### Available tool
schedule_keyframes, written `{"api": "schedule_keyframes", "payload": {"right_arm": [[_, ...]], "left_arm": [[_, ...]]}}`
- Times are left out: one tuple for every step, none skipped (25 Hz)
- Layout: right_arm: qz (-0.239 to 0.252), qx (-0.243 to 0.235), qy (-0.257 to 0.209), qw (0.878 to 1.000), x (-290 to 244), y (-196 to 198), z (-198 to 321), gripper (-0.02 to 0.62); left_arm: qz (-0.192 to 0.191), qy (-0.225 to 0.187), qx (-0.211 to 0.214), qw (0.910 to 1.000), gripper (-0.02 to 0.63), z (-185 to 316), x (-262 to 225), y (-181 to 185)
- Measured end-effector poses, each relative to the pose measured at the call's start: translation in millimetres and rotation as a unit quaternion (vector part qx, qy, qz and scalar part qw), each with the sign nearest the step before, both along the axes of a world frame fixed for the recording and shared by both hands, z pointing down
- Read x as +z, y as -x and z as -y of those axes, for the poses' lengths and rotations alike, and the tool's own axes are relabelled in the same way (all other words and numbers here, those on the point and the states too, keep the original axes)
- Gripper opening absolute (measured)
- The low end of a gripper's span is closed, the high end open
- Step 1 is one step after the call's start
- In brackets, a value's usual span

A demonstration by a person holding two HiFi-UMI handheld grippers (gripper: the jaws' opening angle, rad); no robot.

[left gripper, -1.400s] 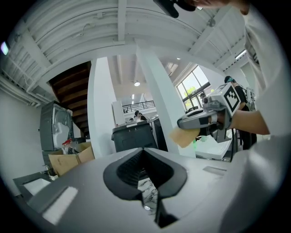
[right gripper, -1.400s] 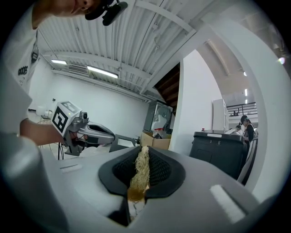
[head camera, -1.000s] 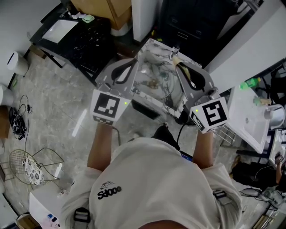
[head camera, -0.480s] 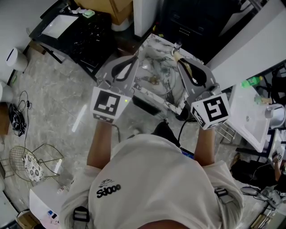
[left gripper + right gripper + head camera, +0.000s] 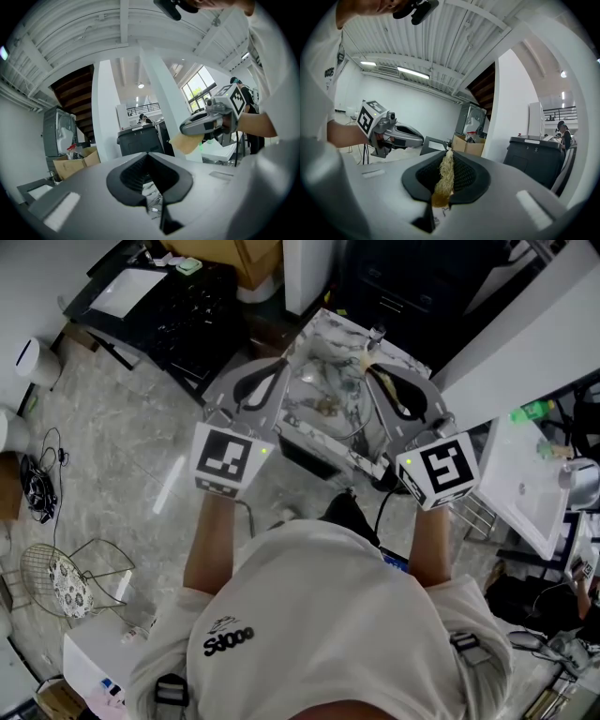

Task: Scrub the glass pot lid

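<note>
The glass pot lid [image 5: 342, 426] shows only as a faint round rim lying on the marble table [image 5: 319, 338], between my two grippers. My right gripper [image 5: 371, 360] is shut on a tan fibrous scrubber [image 5: 367, 359], which sticks out from its jaws [image 5: 443, 180] above the lid's far right edge. My left gripper [image 5: 283, 369] hovers over the table's left side. Its jaws meet in a seam [image 5: 150, 157] and I see nothing between them. Each gripper view shows the other gripper level across from it, the left [image 5: 393, 133] and the right [image 5: 206, 123] with the scrubber [image 5: 187, 143].
A black desk [image 5: 169, 306] and a cardboard box [image 5: 234, 259] stand beyond the table at the left. A white table [image 5: 525, 484] with a green bottle [image 5: 525, 413] is at the right. A wire basket [image 5: 66, 582] and cables [image 5: 33, 488] lie on the floor.
Hardly anything: both grippers stay over the marble table with the scrubber still held, and the view has drifted slightly.
</note>
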State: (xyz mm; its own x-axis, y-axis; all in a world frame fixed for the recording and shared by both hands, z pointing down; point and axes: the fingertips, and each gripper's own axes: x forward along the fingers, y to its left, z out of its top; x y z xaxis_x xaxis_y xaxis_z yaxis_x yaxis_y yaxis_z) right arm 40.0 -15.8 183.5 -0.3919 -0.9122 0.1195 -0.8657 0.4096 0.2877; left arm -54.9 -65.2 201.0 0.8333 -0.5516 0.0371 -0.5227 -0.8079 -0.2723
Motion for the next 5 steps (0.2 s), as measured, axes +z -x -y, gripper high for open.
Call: {"api": "schedule_keyframes", "payload": {"right_arm": [[0.001,-0.001,0.000,1.000,0.9,1.6,1.0,0.023],[0.003,-0.002,0.000,1.000,1.5,3.2,2.5,0.023],[0.005,-0.002,-0.001,1.000,1.6,4.7,4.4,0.023],[0.008,-0.002,-0.003,1.000,1.4,5.8,6.6,0.023],[0.010,-0.002,-0.005,1.000,1.1,6.9,8.9,0.023]], "left_arm": [[0.001,0.000,0.000,1.0000,0.009,0.7,0.5,1.3],[0.002,0.000,-0.001,1.0000,0.009,1.9,0.4,3.0],[0.003,-0.001,-0.002,1.0000,0.009,3.5,-0.3,4.9],[0.004,-0.003,-0.003,1.0000,0.009,5.5,-1.5,6.7],[0.005,-0.006,-0.004,1.0000,0.009,7.6,-2.7,8.5]]}}
